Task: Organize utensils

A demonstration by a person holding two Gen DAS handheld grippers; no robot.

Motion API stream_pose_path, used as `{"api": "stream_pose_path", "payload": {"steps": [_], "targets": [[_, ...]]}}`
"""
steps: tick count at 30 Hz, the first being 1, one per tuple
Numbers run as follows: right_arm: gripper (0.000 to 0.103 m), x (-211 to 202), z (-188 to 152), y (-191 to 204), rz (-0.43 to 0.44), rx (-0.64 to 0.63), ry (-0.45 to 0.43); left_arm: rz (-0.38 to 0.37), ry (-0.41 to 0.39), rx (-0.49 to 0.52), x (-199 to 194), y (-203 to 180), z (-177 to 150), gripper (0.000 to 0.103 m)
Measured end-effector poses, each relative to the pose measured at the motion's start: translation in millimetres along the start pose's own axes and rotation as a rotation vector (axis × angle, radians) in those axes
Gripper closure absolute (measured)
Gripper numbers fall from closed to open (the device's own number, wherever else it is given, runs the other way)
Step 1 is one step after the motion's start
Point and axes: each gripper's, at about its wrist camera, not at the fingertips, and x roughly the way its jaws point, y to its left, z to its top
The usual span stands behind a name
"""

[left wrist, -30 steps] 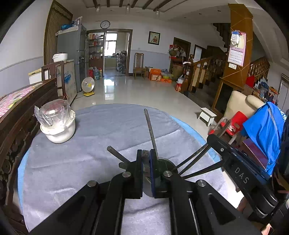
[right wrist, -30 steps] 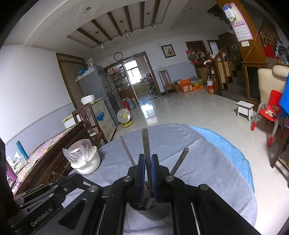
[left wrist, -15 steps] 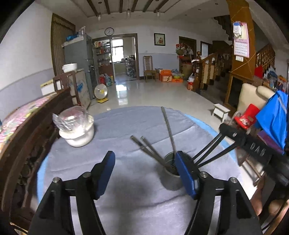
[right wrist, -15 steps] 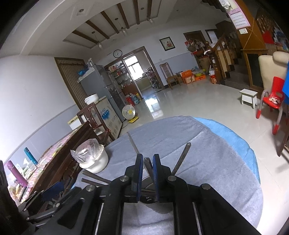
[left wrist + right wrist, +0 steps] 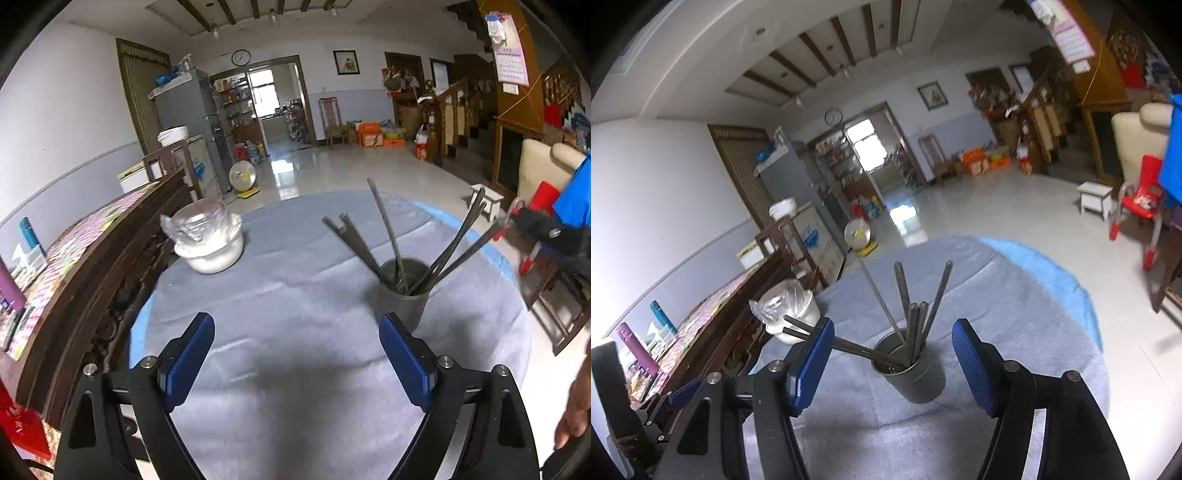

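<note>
Utensils [image 5: 391,240] are standing handle-up in a grey metal cup [image 5: 402,295], fanning out over its rim, and the cup is sitting upright on the grey cloth [image 5: 295,295] covering the round table [image 5: 1082,295]. The left tool [image 5: 295,350] is hovering over bare cloth with its blue pads [image 5: 188,358] spread wide; its jaws have just been opening and nothing is lying between them, the cup standing just beyond the right-hand pad. The right tool [image 5: 892,354] is also standing apart, its jaws having just been opening too; in its view the cup [image 5: 912,376] is sitting between the two blue pads [image 5: 971,365] without either one pressing on it. From this side the utensils [image 5: 912,314] are showing as several upright handles, one thin rod slanting up to the left, and two more handles leaning low to the left, passing behind the left-hand pad.

Farther left on the table a white bowl [image 5: 210,251] covered with crinkled clear plastic is standing well apart from the cup, near a dark carved wooden bench back [image 5: 110,280]. A light blue cloth layer [image 5: 1052,273] is peeking out beneath the grey one at the far right edge of the table. At the lower right edge of the left wrist view part of a person's hand [image 5: 576,406] is showing.
</note>
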Motion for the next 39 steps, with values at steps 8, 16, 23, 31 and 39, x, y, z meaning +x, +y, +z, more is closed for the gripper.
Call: {"api": "stream_pose_path", "payload": {"steps": [8, 16, 23, 31, 39], "targets": [[0.032, -32.5, -19.8, 17.6, -0.043, -0.074, 0.021, 0.081, -0.009, 0.029, -26.5, 3.6, -22.2, 0.011], [0.032, -43.3, -49.7, 23.9, -0.042, -0.101, 0.102, 0.110, -0.021, 0.009, -52.6, 11.2, -38.7, 0.011], [0.032, -55.5, -70.4, 33.7, -0.011, -0.121, 0.146, 0.127, -0.024, -0.020, -69.4, 22.8, -50.7, 0.011], [0.032, -66.9, -85.3, 51.5, 0.027, -0.148, 0.162, 0.146, -0.028, -0.046, -77.7, 32.4, -60.1, 0.011], [0.032, -73.1, -92.2, 57.6, 0.030, -0.148, 0.172, 0.159, -0.021, -0.063, -77.3, 40.0, -69.9, 0.011]]}}
